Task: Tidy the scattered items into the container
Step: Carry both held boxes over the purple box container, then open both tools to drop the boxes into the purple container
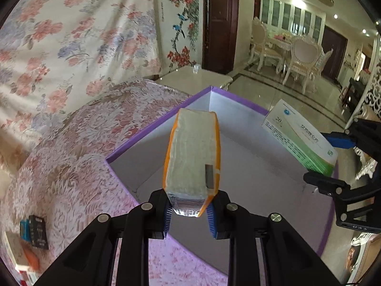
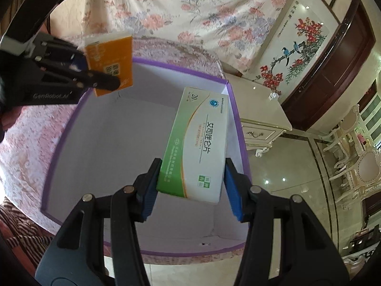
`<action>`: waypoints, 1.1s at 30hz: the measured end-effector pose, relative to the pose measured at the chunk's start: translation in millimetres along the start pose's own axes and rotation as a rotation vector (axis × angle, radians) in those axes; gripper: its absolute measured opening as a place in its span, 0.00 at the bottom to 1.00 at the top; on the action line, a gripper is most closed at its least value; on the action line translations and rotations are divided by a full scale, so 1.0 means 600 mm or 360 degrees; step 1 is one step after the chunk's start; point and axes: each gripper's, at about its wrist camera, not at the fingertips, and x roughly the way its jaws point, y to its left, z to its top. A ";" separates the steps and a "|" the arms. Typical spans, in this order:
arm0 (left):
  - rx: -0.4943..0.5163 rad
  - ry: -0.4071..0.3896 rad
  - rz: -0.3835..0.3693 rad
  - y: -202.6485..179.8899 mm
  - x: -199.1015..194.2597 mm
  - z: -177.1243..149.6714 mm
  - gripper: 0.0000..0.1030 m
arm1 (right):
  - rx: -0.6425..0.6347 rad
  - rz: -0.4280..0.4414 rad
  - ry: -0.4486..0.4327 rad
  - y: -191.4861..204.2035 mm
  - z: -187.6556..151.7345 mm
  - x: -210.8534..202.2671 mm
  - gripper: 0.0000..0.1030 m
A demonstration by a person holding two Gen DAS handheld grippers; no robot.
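A purple-rimmed box (image 1: 152, 125) with a white inside lies on the pink floral bedspread; it also shows in the right wrist view (image 2: 183, 70). My left gripper (image 1: 190, 211) is shut on an orange-and-white box (image 1: 193, 152) and holds it above the container's near left part; the same box shows in the right wrist view (image 2: 112, 64). My right gripper (image 2: 191, 186) is shut on a white-and-green medicine box (image 2: 202, 143), held above the container's right side; that box shows in the left wrist view (image 1: 300, 135).
Several small packets (image 1: 33, 233) lie on the bedspread at the far left. A white bedside cabinet (image 2: 259, 119) stands beyond the bed edge, with tiled floor (image 1: 273, 88) and dining chairs (image 1: 302, 62) further off. A floral sheet (image 1: 71, 35) hangs behind.
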 end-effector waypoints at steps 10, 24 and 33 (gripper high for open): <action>0.0075 0.0158 0.0077 0.013 0.069 0.008 0.25 | -0.0153 0.0019 0.0116 -0.014 0.017 0.043 0.53; 0.0031 0.0251 0.0048 0.028 0.110 0.009 0.28 | -0.0341 0.0121 0.0303 -0.013 0.073 0.146 0.53; 0.0047 0.0260 0.0083 0.025 0.116 0.011 0.31 | -0.0342 0.0084 0.0400 -0.019 0.074 0.185 0.53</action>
